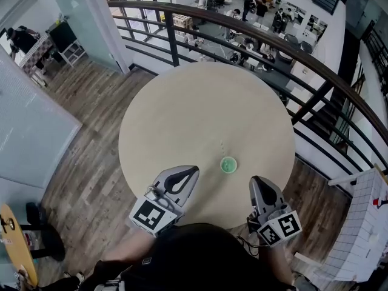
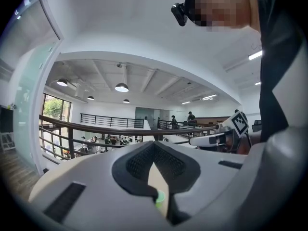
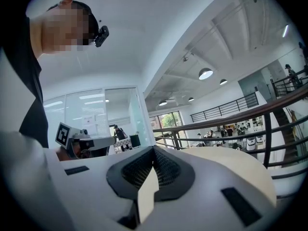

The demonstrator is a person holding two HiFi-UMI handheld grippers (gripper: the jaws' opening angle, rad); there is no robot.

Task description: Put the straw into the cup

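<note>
Green cup (image 1: 228,165) stands on round table (image 1: 182,108), near the front edge, between the two claws. Left claw (image 1: 191,171) clenched, empty, near cup's left. Right claw (image 1: 256,180) clenched, empty, near cup's right.

Left gripper view: the cup (image 2: 160,196) shows only as a green sliver low in the gap of the left gripper (image 2: 154,146). The closed jaws mask the rest. Head view: a faint thin line (image 1: 222,147) on the bench (image 1: 182,114), just beyond the cup, is too slight to identify. The person's head (image 1: 200,253) covers the bench's near edge.
</note>
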